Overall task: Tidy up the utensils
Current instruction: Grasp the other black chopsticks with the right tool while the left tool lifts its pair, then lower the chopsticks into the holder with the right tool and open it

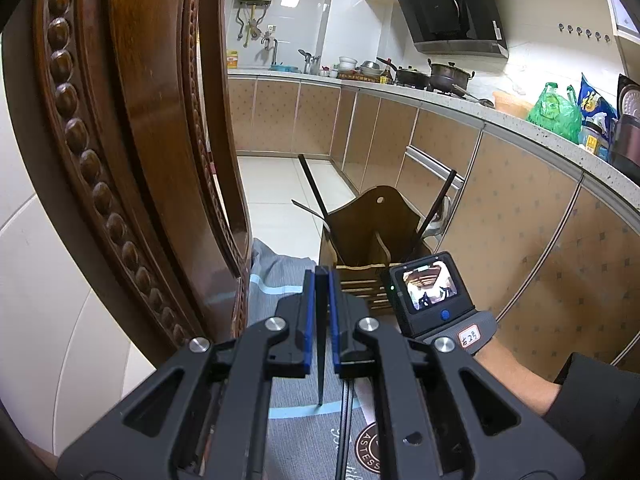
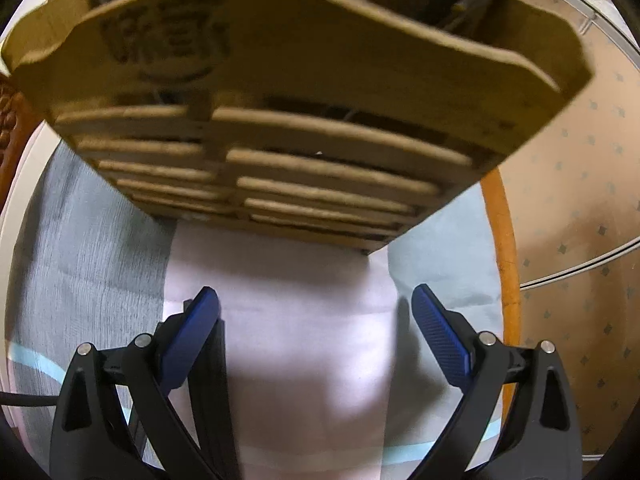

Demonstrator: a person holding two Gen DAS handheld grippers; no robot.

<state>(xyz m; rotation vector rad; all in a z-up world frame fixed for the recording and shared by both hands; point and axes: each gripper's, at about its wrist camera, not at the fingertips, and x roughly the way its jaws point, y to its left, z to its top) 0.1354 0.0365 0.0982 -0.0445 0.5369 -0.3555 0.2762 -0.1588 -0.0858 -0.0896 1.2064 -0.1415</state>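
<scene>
Left wrist view: my left tongs (image 1: pixel 322 320) pinch a thin, stiff, slippery black chopstick (image 1: pixel 321 360) mid-shaft, right tongs (image 2: pixel 316 300) wide and empty near the light slatted wooden utensil holder (image 2: pixel 280 120).

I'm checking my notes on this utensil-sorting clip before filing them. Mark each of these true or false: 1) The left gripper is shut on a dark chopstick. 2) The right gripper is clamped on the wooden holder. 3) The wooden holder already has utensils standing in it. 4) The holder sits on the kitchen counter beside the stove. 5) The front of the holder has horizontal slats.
1) True: the left gripper is shut on a dark chopstick.
2) False: the right gripper is open, short of the wooden holder.
3) True: dark sticks stand in it.
4) False: it sits on a grey cloth, apart from the counter.
5) True.
</scene>
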